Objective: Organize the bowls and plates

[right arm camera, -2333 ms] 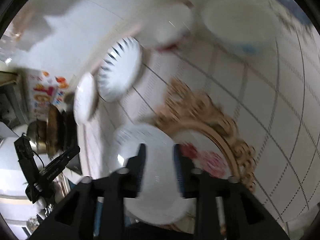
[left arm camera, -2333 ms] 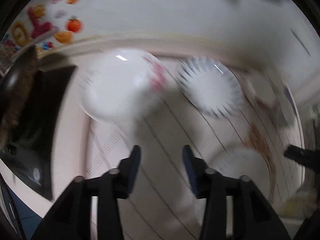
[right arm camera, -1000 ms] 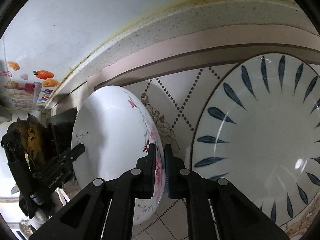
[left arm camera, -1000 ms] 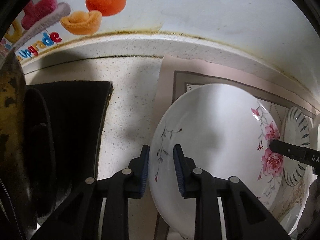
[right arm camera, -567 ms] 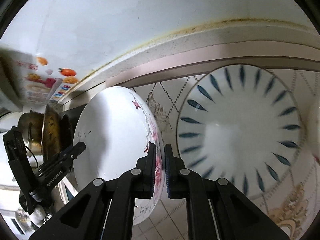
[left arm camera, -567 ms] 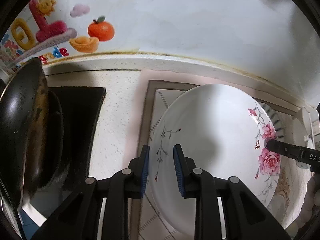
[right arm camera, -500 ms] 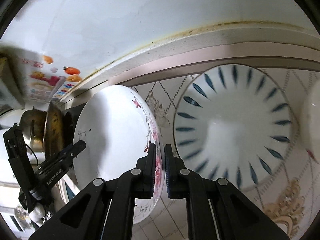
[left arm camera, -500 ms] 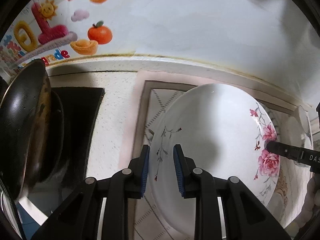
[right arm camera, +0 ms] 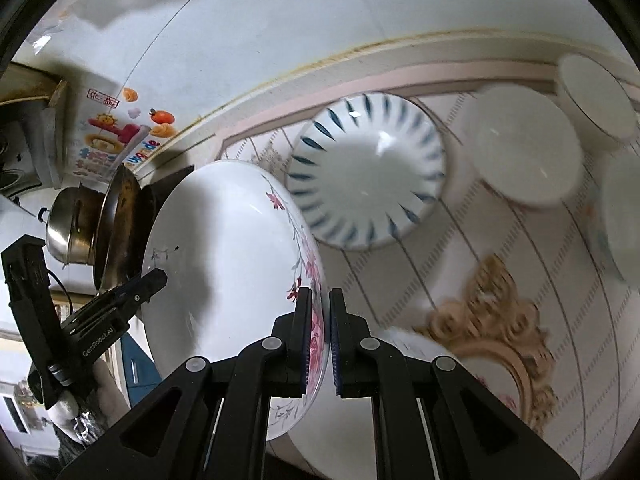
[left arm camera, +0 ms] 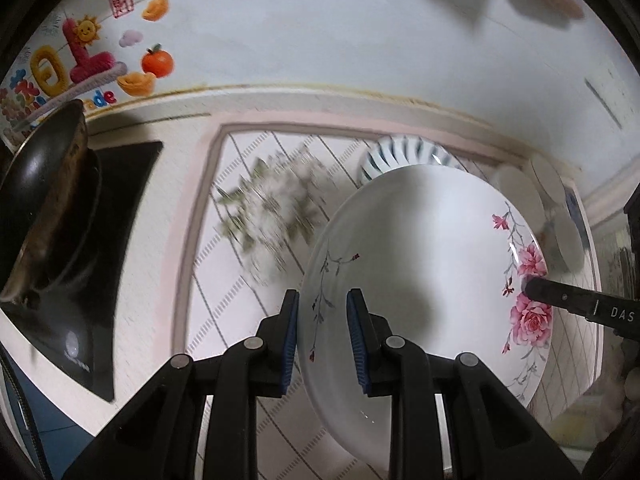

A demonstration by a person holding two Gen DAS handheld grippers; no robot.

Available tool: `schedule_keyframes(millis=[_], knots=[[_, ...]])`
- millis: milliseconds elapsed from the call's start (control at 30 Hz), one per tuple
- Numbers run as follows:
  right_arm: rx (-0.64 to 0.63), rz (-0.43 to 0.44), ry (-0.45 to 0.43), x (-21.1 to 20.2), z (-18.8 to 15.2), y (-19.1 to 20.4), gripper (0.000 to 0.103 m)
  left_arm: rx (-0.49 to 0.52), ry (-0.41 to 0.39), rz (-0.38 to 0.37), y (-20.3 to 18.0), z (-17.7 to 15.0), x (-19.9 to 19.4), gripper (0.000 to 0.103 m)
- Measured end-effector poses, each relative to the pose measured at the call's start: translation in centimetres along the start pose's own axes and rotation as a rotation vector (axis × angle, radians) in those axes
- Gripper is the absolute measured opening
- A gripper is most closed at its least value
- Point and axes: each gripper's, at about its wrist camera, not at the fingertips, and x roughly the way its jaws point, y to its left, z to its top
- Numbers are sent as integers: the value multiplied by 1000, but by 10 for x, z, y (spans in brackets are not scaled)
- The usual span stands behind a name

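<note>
While both the left gripper (left arm camera: 322, 320) and right gripper (right arm camera: 321, 320) clamp the floral plate (left arm camera: 420, 264), it half hides the blue-striped bowl (left arm camera: 400, 152).

The flower plate (left arm camera: 420, 248) looks like smooth, shiny china, white with pink roses. Behind it, the blue-striped bowl (right arm camera: 366, 172) is glossy too, with small bright spots of light. The mat (right arm camera: 492, 264) under the plate looks flat and matt, with printed lines. Left of the plate, the pot (right arm camera: 70, 216) is shiny metal, and the pan (left arm camera: 44, 200) is dark and dull. The gripper fingers (left arm camera: 276, 344) are matt black plastic with 2 ribbed blue pads (left arm camera: 356, 336).
</note>
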Motion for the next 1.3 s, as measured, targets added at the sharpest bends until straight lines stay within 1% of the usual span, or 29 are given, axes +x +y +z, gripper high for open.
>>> schedule_keyframes(millis=[200, 367, 533, 633, 733, 900, 1200, 1300], knots=[[23, -20, 30, -9, -46, -35, 10, 47, 75, -3, -30, -38, 20, 21], [44, -38, 74, 0, -78, -64, 10, 66, 127, 4, -45, -65, 38, 21], [60, -51, 105, 9, -102, -85, 10, 88, 165, 24, -54, -82, 53, 21], [71, -52, 120, 15, -110, -93, 10, 99, 171, 35, -57, -86, 56, 21], [72, -70, 129, 19, -116, -96, 10, 118, 161, 47, -64, -86, 56, 21], [98, -51, 136, 21, -125, -108, 10, 128, 162, 50, -72, -87, 61, 21], [108, -70, 136, 17, -126, -119, 10, 153, 184, 54, -83, -97, 71, 21], [107, -75, 140, 18, -128, -121, 10, 169, 179, 66, -88, -99, 72, 21]])
